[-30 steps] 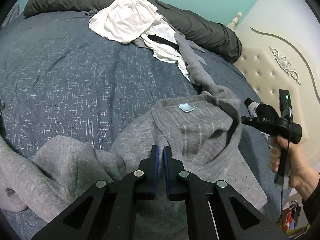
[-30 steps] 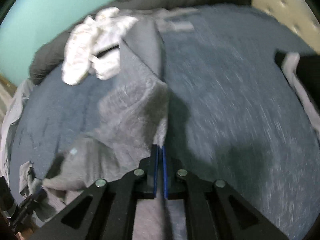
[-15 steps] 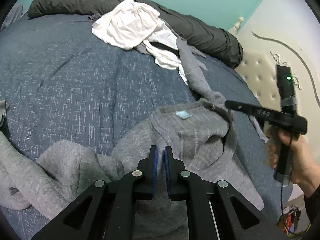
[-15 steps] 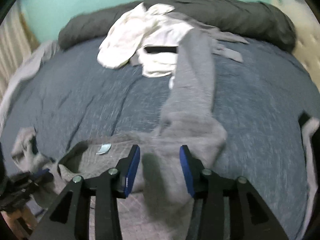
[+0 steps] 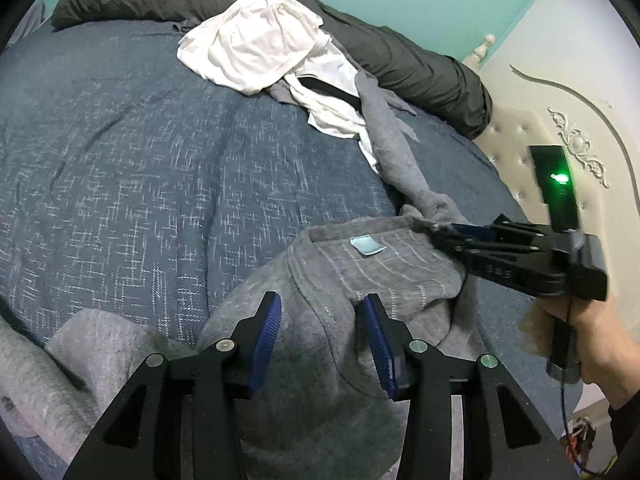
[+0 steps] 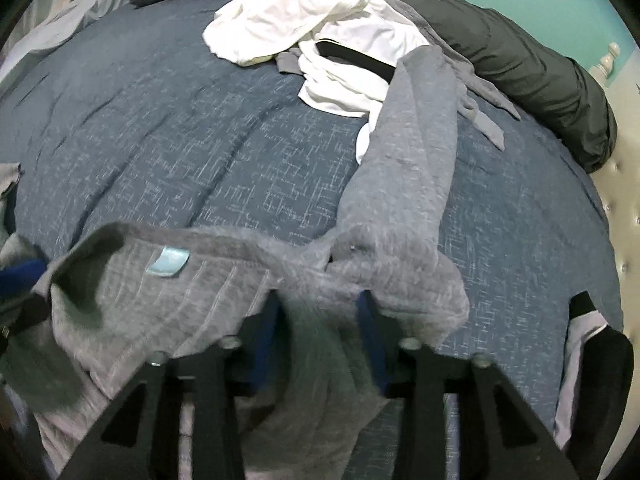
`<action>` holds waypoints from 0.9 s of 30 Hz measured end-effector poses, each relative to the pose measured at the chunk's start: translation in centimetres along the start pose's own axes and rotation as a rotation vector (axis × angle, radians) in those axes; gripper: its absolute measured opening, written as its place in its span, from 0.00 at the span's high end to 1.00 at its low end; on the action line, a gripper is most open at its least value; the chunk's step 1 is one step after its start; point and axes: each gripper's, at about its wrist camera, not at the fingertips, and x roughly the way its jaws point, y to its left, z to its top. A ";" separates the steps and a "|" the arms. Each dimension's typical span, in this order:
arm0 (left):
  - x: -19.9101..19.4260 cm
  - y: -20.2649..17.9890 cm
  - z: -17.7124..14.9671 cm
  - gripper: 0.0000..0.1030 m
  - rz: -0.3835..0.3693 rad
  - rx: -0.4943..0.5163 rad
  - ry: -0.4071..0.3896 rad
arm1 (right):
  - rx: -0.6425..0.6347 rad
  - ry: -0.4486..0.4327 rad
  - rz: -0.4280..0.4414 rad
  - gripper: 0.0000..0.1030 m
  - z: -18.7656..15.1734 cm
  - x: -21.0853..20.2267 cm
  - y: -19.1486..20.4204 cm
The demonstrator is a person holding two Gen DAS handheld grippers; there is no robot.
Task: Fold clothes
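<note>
Lying on the bed [image 5: 140, 168], the grey sweater [image 5: 360, 272] sits between the just-opened left gripper [image 5: 322, 332]; the right gripper [image 6: 320, 320] has been closing around its shoulder fabric.

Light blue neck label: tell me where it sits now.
In the left wrist view the label sits centre-right, inside the grey sweater's collar, just beyond the left gripper.

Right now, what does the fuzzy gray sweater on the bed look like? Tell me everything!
The gray sweater is soft, fuzzy knit, crumpled on the blue bedspread. Its neck opening faces up, showing a striped inside and a small light-blue label. One long sleeve stretches away toward the white clothes. The right tongs have just been closing over bunched fabric by the collar. The left tongs have just opened above it.
</note>
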 end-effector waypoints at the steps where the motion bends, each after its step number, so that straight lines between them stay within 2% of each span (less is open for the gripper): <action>1: 0.1 -0.1 0.0 0.55 -0.001 0.006 0.004 | -0.004 -0.006 0.006 0.89 -0.1 -0.2 0.0; 3: 0.3 -0.2 0.0 0.56 0.007 0.021 0.007 | -0.011 -0.030 0.000 0.95 -0.6 -1.0 -0.1; 6: 0.3 -0.3 0.0 0.79 0.022 0.038 0.008 | -0.001 -0.075 0.004 0.96 -1.4 -2.6 -0.5; 9: 0.0 0.0 -0.2 0.86 0.017 0.038 0.015 | 0.021 -0.102 0.005 0.96 -1.9 -3.7 -1.2; 14: -1.7 0.8 0.1 0.89 -0.014 0.006 -0.010 | 0.052 -0.117 0.015 0.96 -2.6 -4.2 -1.8; 18: -2.8 1.9 0.5 0.89 -0.004 -0.016 -0.031 | 0.075 -0.105 0.030 0.96 -3.2 -3.7 -2.1; 22: -2.0 2.7 0.1 0.89 -0.018 -0.044 0.002 | 0.136 -0.077 0.068 0.96 -3.5 -2.3 -2.7; 27: -1.4 1.8 -0.2 0.89 -0.010 -0.004 0.014 | 0.173 -0.067 0.098 0.94 -3.2 -1.2 -2.8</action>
